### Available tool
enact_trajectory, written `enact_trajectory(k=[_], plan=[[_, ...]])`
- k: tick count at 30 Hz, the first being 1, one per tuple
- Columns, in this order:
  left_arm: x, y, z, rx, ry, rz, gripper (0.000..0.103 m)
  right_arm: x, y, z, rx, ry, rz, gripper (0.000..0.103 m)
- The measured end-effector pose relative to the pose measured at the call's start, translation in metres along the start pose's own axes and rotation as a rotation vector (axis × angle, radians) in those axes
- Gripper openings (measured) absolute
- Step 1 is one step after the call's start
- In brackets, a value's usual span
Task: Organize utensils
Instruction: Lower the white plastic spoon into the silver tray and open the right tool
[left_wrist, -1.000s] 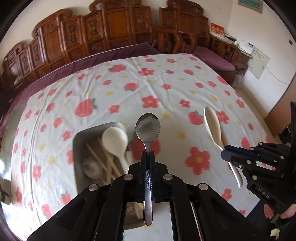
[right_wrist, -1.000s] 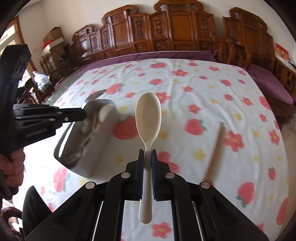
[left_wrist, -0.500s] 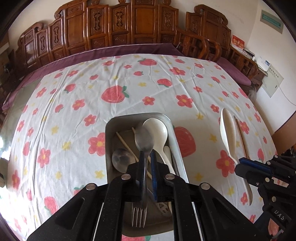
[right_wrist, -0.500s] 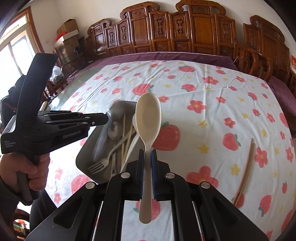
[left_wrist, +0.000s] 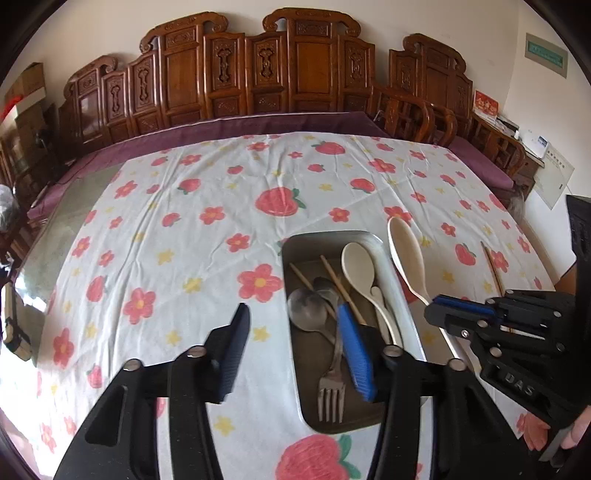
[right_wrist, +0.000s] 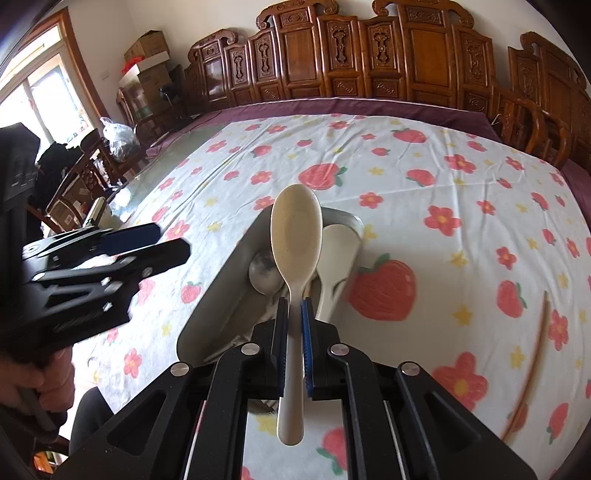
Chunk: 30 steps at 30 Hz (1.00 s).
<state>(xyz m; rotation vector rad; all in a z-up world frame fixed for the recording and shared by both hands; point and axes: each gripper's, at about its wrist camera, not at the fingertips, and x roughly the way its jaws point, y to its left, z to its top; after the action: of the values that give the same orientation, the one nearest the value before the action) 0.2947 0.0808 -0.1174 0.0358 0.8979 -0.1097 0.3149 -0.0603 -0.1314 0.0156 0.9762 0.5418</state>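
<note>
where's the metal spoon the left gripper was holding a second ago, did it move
Yes. The metal spoon has left the left gripper, whose jaws are opening, and now lies inside the metal tray.

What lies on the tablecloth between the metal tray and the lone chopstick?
Nothing: between tray and chopstick the tablecloth is bare, just printed strawberries and flowers, as the right wrist view shows.

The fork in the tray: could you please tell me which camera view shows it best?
The left wrist view: the fork lies fully visible in the tray, tines nearest the camera. In the right wrist view the gripper body hides it.
</note>
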Motion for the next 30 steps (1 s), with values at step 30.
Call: enact_trajectory(k=[30], plan=[[-0.028,0.034,-0.026,-0.061,-0.088,0.053,0.093,0.027,0.016,0.017,-0.010,0.005,0.050,0.011]])
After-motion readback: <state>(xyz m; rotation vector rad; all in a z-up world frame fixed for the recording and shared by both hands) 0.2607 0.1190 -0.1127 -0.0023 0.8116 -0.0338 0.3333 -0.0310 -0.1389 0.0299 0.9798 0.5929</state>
